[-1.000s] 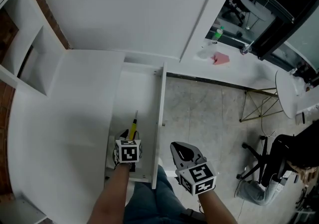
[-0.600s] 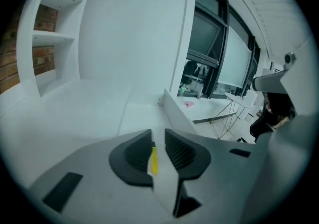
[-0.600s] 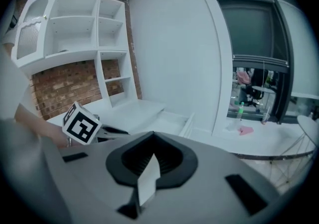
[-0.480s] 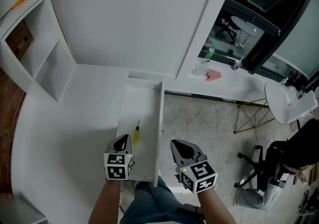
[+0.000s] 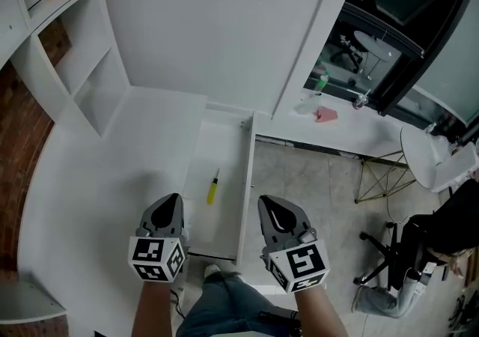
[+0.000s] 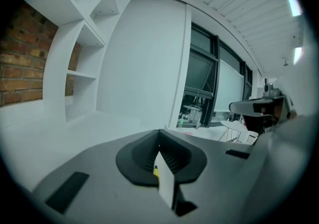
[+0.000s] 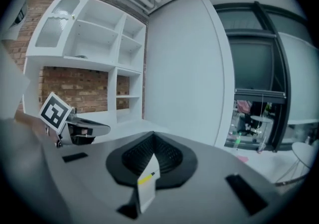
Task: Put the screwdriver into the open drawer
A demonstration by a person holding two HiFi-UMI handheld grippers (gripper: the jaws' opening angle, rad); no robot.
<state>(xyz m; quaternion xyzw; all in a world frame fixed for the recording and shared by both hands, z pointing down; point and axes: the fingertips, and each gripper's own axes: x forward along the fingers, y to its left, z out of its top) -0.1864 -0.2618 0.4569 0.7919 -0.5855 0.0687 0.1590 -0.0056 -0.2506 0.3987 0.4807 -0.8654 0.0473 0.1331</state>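
Low in the frame's centre, the screwdriver [image 5: 213, 187] is laid inside the open drawer [image 5: 224, 147]. The fingers of the left gripper [image 5: 169, 202] and right gripper [image 5: 269, 205] are closed together, nothing being held.

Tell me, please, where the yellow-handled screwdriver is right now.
In the head view, the screwdriver lies inside the open drawer, left of picture centre, just beyond the left gripper.
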